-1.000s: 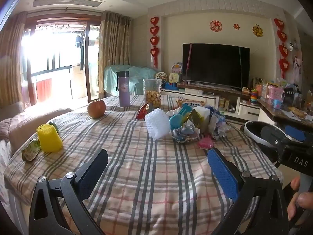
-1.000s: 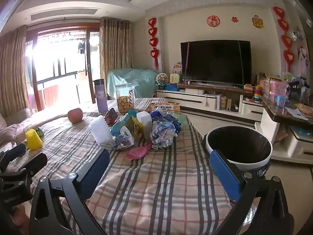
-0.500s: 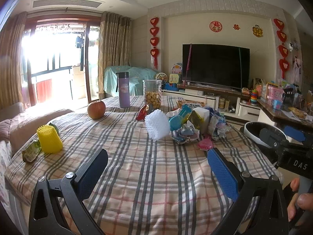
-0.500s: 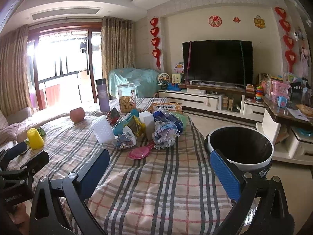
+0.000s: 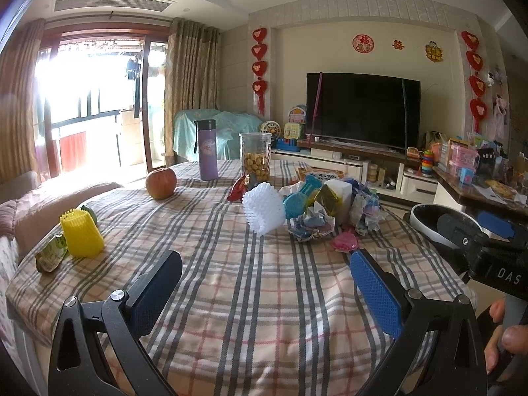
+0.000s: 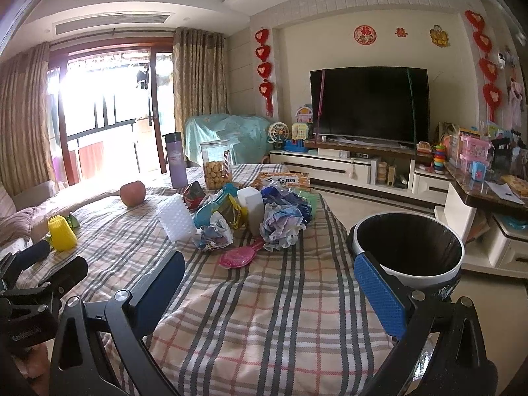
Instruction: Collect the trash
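Left gripper (image 5: pixel 265 275) spread wide and empty, right gripper (image 6: pixel 269 279) likewise, above the checked worktop (image 6: pixel 264 297), trash pile (image 6: pixel 250 217) ahead, bin (image 6: pixel 407 247) seemingly just beside the worktop

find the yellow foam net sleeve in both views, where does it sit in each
Left wrist view: the yellow foam net sleeve stands at the left on the checked tablecloth, beside a green wrapper.
Right wrist view: the same sleeve sits at the far left edge, smaller, just above the left gripper.
Shared landmark: the apple, beyond the sleeve in both.
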The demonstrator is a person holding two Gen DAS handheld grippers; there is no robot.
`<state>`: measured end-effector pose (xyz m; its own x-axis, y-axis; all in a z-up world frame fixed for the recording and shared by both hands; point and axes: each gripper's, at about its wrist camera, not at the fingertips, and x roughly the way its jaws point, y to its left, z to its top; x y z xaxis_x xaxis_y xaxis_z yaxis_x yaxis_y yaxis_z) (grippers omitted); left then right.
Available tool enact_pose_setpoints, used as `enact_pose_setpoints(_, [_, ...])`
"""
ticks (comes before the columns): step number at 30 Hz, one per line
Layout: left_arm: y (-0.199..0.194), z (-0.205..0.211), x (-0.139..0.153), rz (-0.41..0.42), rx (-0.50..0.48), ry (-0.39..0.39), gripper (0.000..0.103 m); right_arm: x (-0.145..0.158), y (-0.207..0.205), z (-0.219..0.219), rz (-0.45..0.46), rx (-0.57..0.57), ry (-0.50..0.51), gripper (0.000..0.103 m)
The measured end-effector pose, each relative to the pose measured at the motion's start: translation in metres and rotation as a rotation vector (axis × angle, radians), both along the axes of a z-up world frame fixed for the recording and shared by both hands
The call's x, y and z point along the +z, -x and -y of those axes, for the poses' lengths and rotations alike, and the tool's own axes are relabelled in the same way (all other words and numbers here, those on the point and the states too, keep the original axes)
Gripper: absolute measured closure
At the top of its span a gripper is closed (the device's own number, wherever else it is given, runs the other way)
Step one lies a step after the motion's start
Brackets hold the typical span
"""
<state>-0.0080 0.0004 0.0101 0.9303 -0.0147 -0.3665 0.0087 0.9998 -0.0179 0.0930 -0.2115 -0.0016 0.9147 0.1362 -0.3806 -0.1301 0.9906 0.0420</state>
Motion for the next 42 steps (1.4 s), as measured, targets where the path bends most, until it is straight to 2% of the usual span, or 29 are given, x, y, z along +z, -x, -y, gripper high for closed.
enact_pose_setpoints(25, [0.001,0.000,-0.002,-0.007,0.000,0.001,0.001,-0.001,-0.002,-0.003,-0.014,0.003,-0.004,0.000])
enact_pose_setpoints(42, [-0.031,-0.008,-0.017,-0.089,-0.006,0.014,0.001,-0.015,-0.022,0.005,-0.094,0.021,-0.051,0.000])
